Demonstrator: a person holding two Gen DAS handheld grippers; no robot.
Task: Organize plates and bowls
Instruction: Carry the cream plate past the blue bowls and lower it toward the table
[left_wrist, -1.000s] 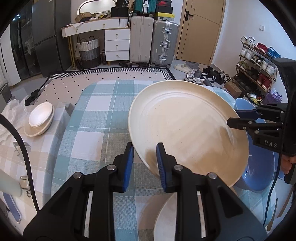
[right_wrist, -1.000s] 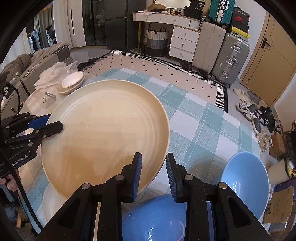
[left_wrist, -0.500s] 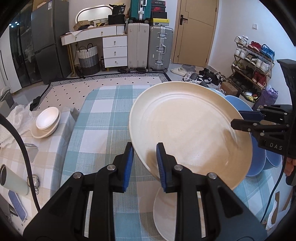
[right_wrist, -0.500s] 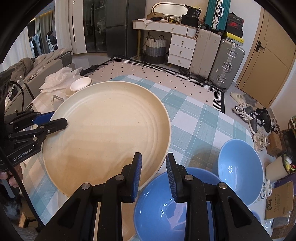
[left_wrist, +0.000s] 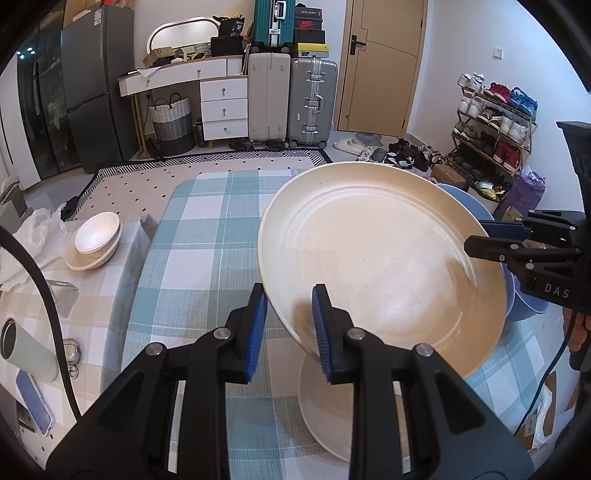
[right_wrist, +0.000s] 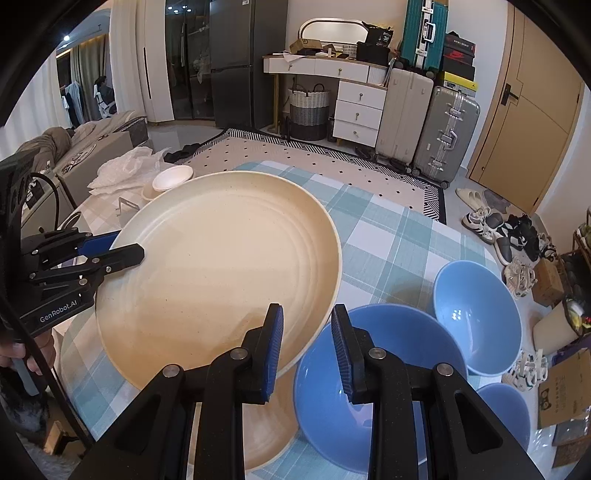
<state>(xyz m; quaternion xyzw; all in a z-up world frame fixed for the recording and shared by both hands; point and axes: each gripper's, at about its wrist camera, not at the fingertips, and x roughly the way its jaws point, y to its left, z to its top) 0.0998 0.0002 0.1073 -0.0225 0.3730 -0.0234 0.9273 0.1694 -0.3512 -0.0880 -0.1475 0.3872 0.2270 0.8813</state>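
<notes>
A large cream plate (left_wrist: 380, 254) (right_wrist: 221, 269) is held in the air above the checked table between both grippers. My left gripper (left_wrist: 289, 328) is shut on its near rim, and it shows at the plate's left edge in the right wrist view (right_wrist: 110, 249). My right gripper (right_wrist: 306, 343) is shut on the opposite rim, and shows at the right in the left wrist view (left_wrist: 491, 240). A smaller cream plate (left_wrist: 325, 413) (right_wrist: 266, 435) lies on the table under it. Three blue bowls (right_wrist: 380, 384) (right_wrist: 476, 317) (right_wrist: 506, 417) stand at the right.
The table has a teal checked cloth (left_wrist: 192, 266). A side table at the left holds stacked white bowls (left_wrist: 96, 240), a pale green flask (left_wrist: 26, 350) and a phone (left_wrist: 33, 402). Suitcases, a dresser and a shoe rack (left_wrist: 495, 122) stand beyond.
Both grippers have lifted the large plate higher. The smaller plate and the blue bowls beneath it show more fully.
</notes>
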